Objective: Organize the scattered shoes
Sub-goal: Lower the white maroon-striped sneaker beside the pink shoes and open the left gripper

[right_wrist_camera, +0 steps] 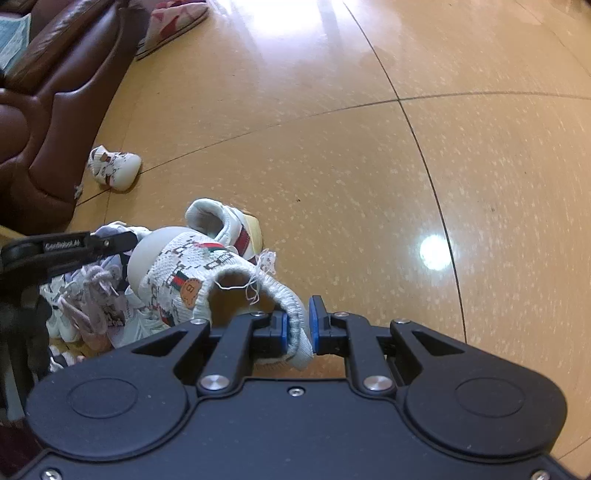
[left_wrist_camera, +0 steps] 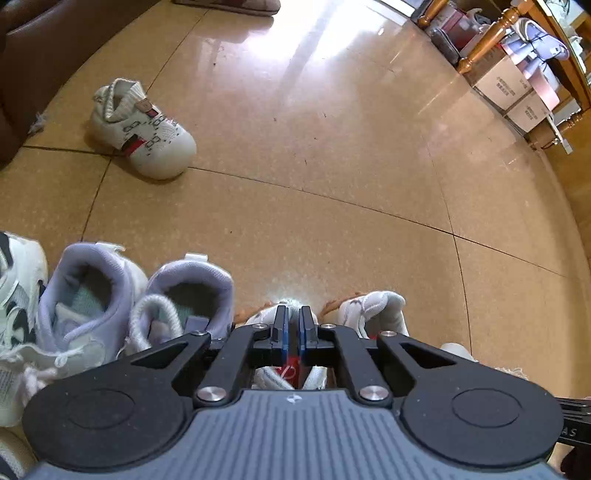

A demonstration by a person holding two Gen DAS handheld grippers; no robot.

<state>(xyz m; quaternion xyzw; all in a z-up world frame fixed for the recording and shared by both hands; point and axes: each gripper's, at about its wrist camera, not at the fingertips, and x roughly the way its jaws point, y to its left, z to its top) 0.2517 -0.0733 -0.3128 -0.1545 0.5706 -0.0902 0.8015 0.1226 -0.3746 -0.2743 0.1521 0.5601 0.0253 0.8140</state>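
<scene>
My right gripper [right_wrist_camera: 297, 325] is shut on the knit collar of a small white patterned shoe [right_wrist_camera: 184, 273] with a red-green stripe, held over a row of shoes. Its match [right_wrist_camera: 115, 168] lies alone on the floor by the sofa, and shows in the left wrist view [left_wrist_camera: 142, 129]. My left gripper [left_wrist_camera: 292, 325] has its jaws nearly together over a white shoe [left_wrist_camera: 277, 373] with a red mark; whether it grips it is unclear. Two lilac-lined sneakers [left_wrist_camera: 110, 295] stand to its left. Another white shoe [left_wrist_camera: 373, 310] is to its right.
A brown leather sofa [right_wrist_camera: 48, 110] runs along the left. A slipper [right_wrist_camera: 173, 22] lies at the far end of it. A white and black sneaker [left_wrist_camera: 14, 295] sits at the left. Wooden furniture legs [left_wrist_camera: 484, 40] and cardboard boxes [left_wrist_camera: 506, 81] stand far right on the tiled floor [left_wrist_camera: 332, 166].
</scene>
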